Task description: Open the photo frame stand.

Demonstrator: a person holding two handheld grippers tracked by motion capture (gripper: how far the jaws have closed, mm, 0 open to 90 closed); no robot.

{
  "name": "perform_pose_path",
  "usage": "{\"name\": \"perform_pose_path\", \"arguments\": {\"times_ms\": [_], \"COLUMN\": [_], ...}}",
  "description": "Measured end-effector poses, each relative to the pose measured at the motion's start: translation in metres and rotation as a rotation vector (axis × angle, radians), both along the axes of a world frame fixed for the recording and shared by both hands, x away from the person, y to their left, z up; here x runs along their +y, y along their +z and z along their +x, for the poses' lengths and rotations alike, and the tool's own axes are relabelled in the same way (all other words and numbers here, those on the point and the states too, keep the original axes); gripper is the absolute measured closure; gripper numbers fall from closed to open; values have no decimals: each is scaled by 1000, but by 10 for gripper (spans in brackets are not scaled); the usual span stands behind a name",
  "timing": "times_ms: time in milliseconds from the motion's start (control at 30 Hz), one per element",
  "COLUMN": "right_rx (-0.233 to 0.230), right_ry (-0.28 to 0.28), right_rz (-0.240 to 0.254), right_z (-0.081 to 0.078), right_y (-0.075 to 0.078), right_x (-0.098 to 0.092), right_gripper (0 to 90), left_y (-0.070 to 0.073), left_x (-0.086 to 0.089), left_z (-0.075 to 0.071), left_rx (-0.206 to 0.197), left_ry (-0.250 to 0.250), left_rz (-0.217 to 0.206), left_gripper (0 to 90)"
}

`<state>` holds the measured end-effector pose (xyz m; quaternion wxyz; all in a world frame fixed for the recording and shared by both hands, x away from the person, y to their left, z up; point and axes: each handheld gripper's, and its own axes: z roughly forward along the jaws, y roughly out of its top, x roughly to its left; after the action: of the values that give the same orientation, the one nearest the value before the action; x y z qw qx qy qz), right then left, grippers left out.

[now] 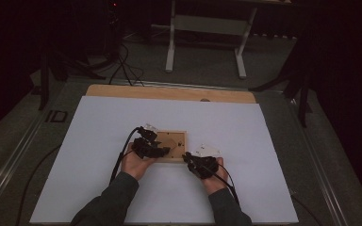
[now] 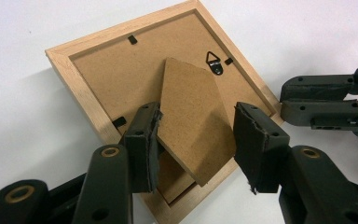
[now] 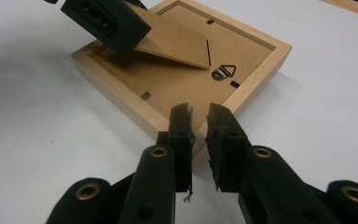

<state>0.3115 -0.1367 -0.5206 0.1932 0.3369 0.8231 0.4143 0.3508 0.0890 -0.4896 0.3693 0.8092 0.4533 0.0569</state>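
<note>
Left gripper view is showing the left hand-held gripper [image 2: 198, 142] gripping the raised easel stand [image 2: 193, 121] of the face-down wooden picture frame [image 2: 81, 88] lying on the table [image 2: 23, 42], while the right hand-held gripper [image 3: 199, 126] is hovering slightly open, empty, at the frame's corner.

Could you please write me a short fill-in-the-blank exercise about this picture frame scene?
1. The frame lies with its ____ side up.
2. The left gripper holds the stand between its ____.
3. The right gripper sits at a ____ of the frame.
4. The hanger on the back is made of ____.

Missing words: back; jaws; corner; metal
</note>
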Motion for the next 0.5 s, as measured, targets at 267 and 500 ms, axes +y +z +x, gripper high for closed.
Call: {"name": "perform_pose_path", "arguments": {"times_ms": [267,500], "right_rx": [0,10], "right_ry": [-4,-9], "right_rz": [15,34], "right_z": [3,6], "right_y": [5,10], "right_x": [-7,-15], "right_gripper": [755,730], "left_y": [2,2], "left_x": [-3,-4], "left_z": [-6,-12], "left_rx": [-49,-92], "left_ry": [-10,-13], "left_rz": [26,37], "left_gripper": [527,527]}}
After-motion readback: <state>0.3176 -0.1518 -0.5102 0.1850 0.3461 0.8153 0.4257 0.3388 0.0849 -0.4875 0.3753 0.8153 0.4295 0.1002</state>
